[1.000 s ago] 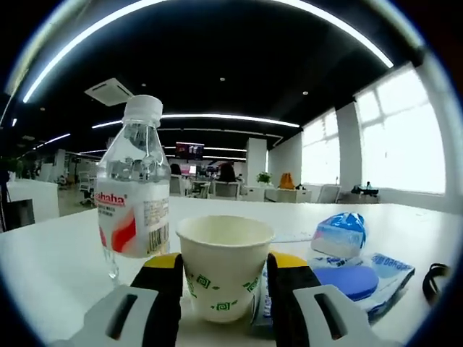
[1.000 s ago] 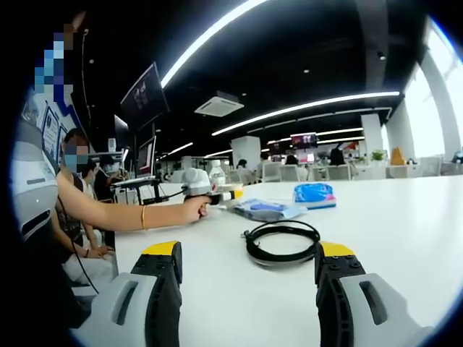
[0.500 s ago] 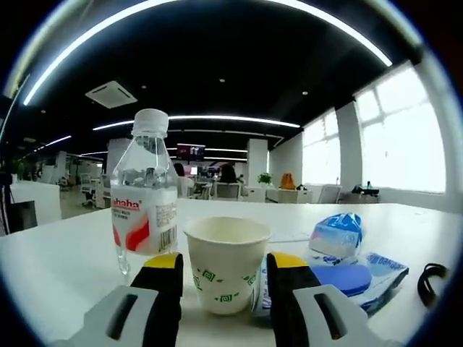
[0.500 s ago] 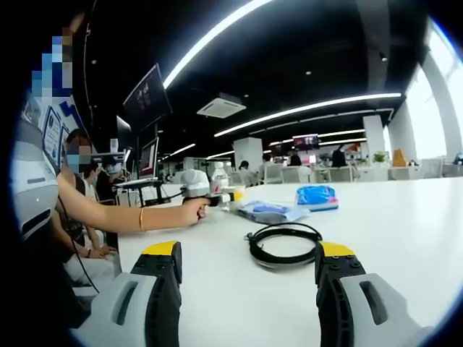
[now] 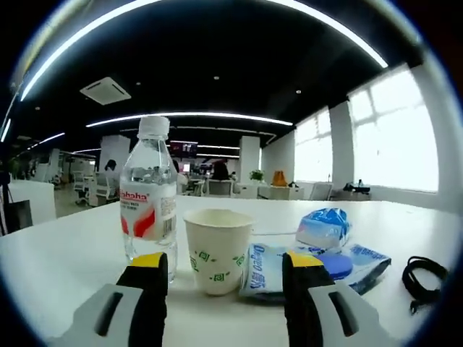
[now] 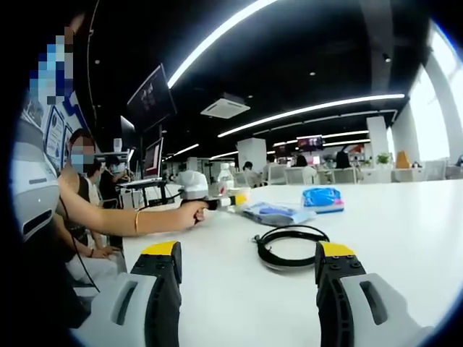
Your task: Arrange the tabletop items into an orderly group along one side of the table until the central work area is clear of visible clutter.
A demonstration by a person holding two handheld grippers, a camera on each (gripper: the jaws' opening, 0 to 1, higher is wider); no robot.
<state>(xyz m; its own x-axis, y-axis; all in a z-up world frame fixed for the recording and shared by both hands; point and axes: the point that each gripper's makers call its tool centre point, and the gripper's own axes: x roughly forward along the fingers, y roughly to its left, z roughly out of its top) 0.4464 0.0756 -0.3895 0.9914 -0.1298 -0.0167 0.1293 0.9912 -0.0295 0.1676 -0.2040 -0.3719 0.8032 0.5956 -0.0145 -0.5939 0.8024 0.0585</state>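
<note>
Grippers, both with fingers apart, gripping nothing.
Your left gripper: white paper cup just beyond its fingers, clear plastic water bottle leftward, blue packet rightward. Your right gripper: coiled black cable ahead between fingers.

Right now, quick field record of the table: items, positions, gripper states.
bottle: water bottle upright, capped, beside cup
cup: paper cup upright, ahead of the open jaws, not gripped
packets: blue packets lying on the cup's other side
cable: black cable coiled, apart from the group
left gripper: open
right gripper: open, cable ahead
table: white
</note>
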